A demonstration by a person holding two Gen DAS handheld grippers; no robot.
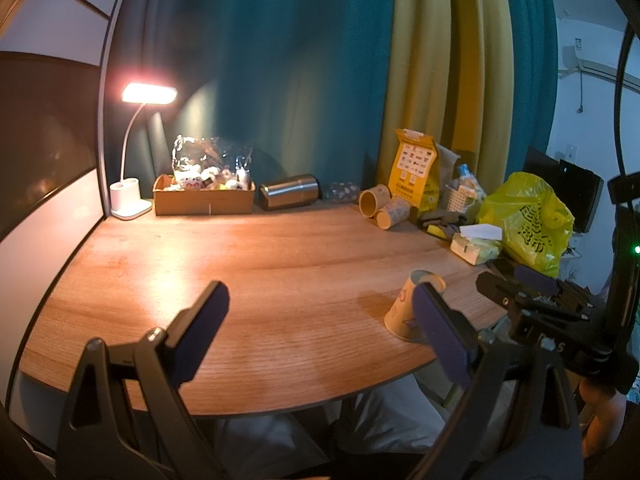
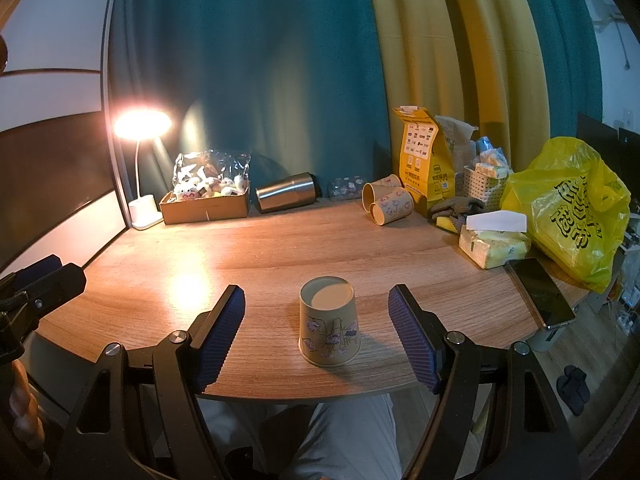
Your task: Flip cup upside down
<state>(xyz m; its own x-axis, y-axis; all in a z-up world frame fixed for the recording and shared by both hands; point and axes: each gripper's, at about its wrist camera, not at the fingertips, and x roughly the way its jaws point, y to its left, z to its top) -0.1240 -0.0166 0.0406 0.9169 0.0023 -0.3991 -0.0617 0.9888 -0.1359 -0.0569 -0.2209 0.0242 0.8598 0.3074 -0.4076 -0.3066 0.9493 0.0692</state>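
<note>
Right gripper [image 2: 316, 308]: I am holding it with its blue-padded fingers [image 2: 224, 332] spread wide apart, one on each side of the paper cup, neither pad touching it
Left gripper [image 1: 320, 312]: I am keeping it spread wide too, gripping nothing, hovering over bare wood toward the left of the table; its right finger [image 1: 436, 328] is overlapping the cup in that view, though whether it is touching I cannot tell
Paper cup [image 2: 329, 322]: it is standing upside down near the front edge of the wooden table [image 2: 280, 248], its wide mouth resting on the wood and its narrow base facing up, printed pattern on its side showing
Spare cups [image 2: 386, 200]: two more patterned paper cups are lying on their sides at the back, touching each other, mouths facing toward me
Steel tumbler [image 2: 286, 192]: it is lying on its side just beside the cardboard box [image 2: 206, 206], which is holding small soft toys in clear wrap
Desk lamp [image 2: 142, 124]: it is glowing at the back left corner, throwing a bright patch on the wood
Right side: a tissue pack [image 2: 494, 246] is sitting next to a dark phone [image 2: 540, 292], with a yellow plastic bag [image 2: 572, 216] bulging behind them
</note>
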